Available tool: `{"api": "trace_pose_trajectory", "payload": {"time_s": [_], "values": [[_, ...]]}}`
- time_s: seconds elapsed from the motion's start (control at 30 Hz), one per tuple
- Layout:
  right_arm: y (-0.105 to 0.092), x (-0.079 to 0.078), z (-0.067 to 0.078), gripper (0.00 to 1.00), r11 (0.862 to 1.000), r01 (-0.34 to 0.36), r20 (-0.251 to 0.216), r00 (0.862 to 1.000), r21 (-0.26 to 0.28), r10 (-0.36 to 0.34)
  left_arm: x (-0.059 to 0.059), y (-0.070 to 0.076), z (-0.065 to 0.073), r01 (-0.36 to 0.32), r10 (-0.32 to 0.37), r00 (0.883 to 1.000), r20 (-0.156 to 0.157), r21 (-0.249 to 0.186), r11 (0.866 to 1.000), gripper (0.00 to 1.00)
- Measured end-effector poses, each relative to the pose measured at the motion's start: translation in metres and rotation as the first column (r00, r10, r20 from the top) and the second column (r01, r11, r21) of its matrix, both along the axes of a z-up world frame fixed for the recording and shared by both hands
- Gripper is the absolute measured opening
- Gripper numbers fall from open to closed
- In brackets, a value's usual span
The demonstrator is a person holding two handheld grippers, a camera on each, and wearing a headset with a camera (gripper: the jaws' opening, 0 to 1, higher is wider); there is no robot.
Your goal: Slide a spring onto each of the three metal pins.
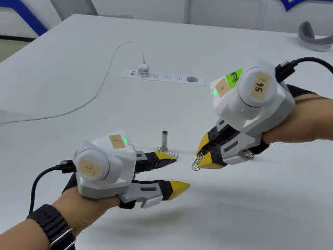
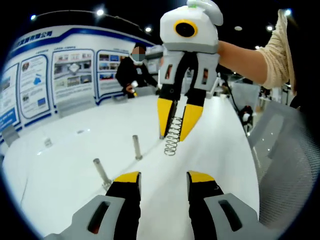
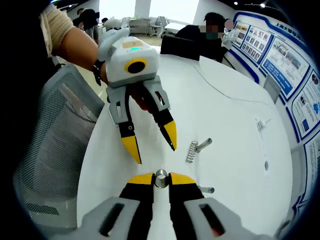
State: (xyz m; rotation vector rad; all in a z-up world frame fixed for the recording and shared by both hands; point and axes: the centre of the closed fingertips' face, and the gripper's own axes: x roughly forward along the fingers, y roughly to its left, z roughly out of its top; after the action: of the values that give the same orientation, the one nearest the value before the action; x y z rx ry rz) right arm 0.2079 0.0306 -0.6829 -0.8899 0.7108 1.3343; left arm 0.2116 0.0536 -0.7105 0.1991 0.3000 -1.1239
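The broad white surface (image 1: 62, 94) takes up most of the head view. A grey mesh chair (image 3: 55, 150) curves along the left side of the right gripper view.

At the right of the head view, the white-and-grey right gripper (image 1: 205, 151), with black, yellow-tipped fingers, points down and to the left. Its fingers are closed on a thin coiled steel spring (image 1: 196, 162), which sticks out below the tips. In the right gripper view this steel spring (image 3: 160, 178) sits end-on at bottom centre, pinched between the two tips. In the left gripper view it hangs (image 2: 173, 136) from the right gripper (image 2: 175, 120) in the upper middle.

At the lower left of the head view, the matching left gripper (image 1: 179, 171) points right. Its fingers (image 2: 127, 177) are spread wide with nothing between them. It also shows at the upper left of the right gripper view (image 3: 153, 145).

A long white power strip (image 1: 161, 76) lies at upper centre of the head view.

A short upright metal pin (image 1: 165, 139) stands in the middle of the head view, between the two grippers. A loose spring (image 1: 167, 153) lies just beside its foot. The left gripper view shows one metal pin (image 2: 136, 147) left of centre and another metal pin (image 2: 100, 171) at lower left.
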Motion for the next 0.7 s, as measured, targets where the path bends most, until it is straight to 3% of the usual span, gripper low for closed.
{"api": "trace_pose_trajectory", "payload": {"time_s": [0.43,0.7], "values": [[-0.014,0.014,0.007,0.12,0.999,0.046,0.009,0.999,-0.003,-0.046,0.015,0.024,0.001,-0.1,0.1,0.995,-0.014,-0.014,0.995,0.49],[-0.027,0.032,0.013,0.12,0.996,0.084,0.029,0.996,-0.015,-0.083,0.02,0.032,0.0,-0.139,0.139,0.99,-0.023,-0.018,0.99,0.54]]}}
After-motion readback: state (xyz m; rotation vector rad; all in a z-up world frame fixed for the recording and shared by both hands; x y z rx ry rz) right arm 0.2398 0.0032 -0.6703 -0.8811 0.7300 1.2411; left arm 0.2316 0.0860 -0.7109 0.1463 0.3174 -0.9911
